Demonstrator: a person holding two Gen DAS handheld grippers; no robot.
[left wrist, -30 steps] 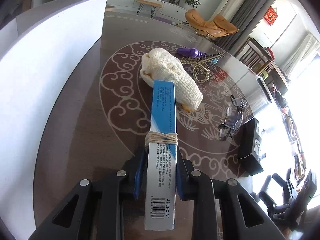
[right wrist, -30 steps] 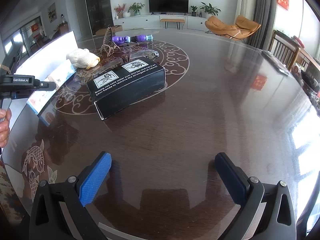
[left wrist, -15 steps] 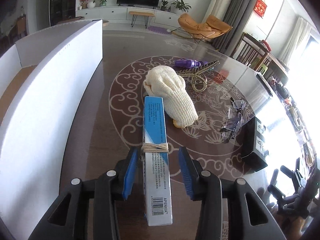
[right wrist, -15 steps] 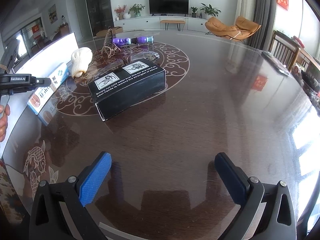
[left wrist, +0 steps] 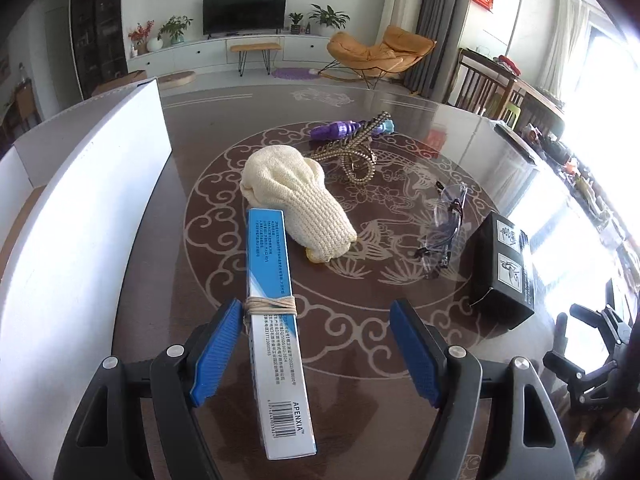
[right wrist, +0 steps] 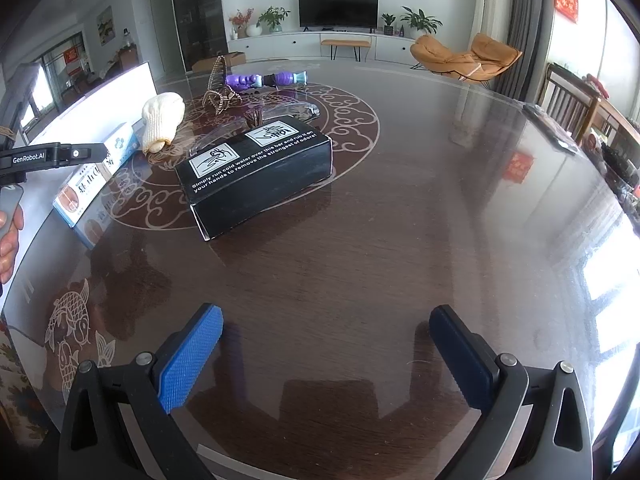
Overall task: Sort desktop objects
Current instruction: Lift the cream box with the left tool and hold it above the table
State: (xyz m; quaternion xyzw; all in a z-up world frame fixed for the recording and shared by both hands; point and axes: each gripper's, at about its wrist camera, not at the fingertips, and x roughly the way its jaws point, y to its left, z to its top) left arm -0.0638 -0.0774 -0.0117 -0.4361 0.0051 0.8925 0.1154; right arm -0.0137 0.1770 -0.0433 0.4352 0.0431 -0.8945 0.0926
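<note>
The blue box (left wrist: 276, 328) is sat on the table (left wrist: 360, 360) between the left gripper (left wrist: 316, 354) jaws, which are opening and clear of it. A glove (left wrist: 296, 200) is lying just beyond. The right gripper (right wrist: 324, 360) is held spread over bare tabletop.

Both views ride on the grippers, looking steeply down and forward across the counter (left wrist: 132, 248) toward the television wall. The left wrist view sits close over the counter's left edge, beside the white carton (left wrist: 80, 208). The right wrist view looks from the near edge. Both share the black box (right wrist: 256, 172), the knitted glove (left wrist: 296, 196) and the blue-and-white box (left wrist: 276, 320).
</note>
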